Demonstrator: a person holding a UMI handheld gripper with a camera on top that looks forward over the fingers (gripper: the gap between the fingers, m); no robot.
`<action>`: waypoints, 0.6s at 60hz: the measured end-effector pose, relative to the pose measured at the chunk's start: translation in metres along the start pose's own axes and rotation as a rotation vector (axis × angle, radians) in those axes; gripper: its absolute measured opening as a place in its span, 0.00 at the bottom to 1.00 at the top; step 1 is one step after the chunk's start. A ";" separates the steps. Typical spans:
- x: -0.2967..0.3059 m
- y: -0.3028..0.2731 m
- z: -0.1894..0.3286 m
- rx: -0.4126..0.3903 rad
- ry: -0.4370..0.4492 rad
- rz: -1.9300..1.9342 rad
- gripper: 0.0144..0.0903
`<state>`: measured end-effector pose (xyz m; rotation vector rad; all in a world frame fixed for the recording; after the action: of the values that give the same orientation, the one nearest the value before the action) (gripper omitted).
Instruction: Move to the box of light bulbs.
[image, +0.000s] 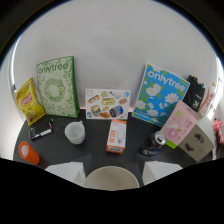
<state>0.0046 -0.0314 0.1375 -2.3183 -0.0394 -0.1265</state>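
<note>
The box of light bulbs is white and orange with a bulb pictured on it. It stands on the dark table, just ahead of my gripper and beyond the fingertips. My two pale fingers stand apart and open, with nothing gripped. A round beige shape shows low between them; I cannot tell what it is.
A white cup sits left of the bulb box and a dark can right of it. Green and blue onlytree boxes and a picture card lean on the back wall. A chips bag, pink box and beige box flank them.
</note>
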 end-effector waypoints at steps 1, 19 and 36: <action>0.001 -0.003 0.007 -0.004 -0.002 0.002 0.95; 0.012 -0.017 0.095 -0.089 -0.046 0.042 0.94; 0.008 -0.010 0.110 -0.117 -0.068 0.053 0.94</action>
<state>0.0209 0.0556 0.0712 -2.4374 -0.0047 -0.0232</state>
